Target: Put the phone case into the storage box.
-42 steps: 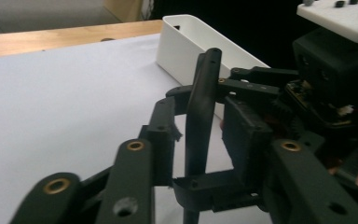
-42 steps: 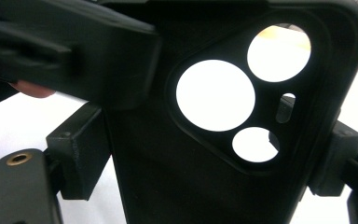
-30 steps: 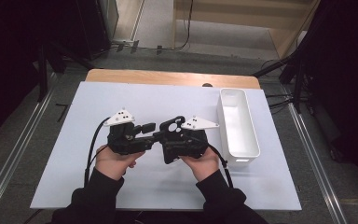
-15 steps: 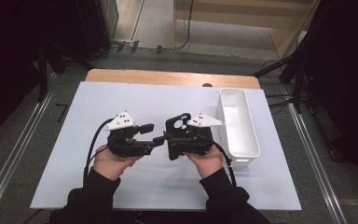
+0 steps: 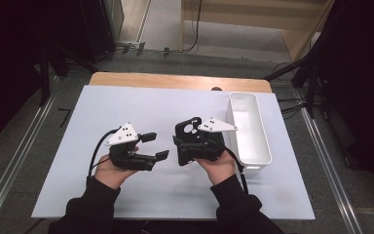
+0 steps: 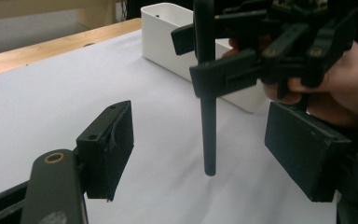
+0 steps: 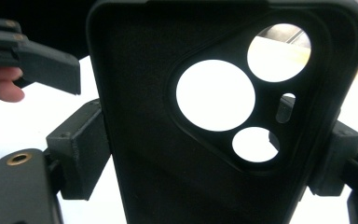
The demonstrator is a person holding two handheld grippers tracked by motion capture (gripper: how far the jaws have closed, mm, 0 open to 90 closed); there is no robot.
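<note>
Left gripper (image 5: pixel 158 145) jaws have just been opening, now empty; right gripper (image 5: pixel 184 148) alone pinches black phone case (image 5: pixel 189 139) — handover done.

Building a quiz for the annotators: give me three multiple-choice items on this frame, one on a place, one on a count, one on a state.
1. Where does the white bin sit on the table?
A. at its right side, beside the right gripper
B. at its left edge
C. at the near edge, by the sleeves

2. How many round holes are in the phone case's camera cutout?
A. one
B. three
C. five

3. What is between the left gripper's jaws?
A. the bin's rim
B. the case, clamped
C. nothing pressed; they stand open

Answers: 1 A, the high view shows it right of the right gripper. 2 B, the right gripper view shows three. 3 C, both pads stand clear of the case edge.
</note>
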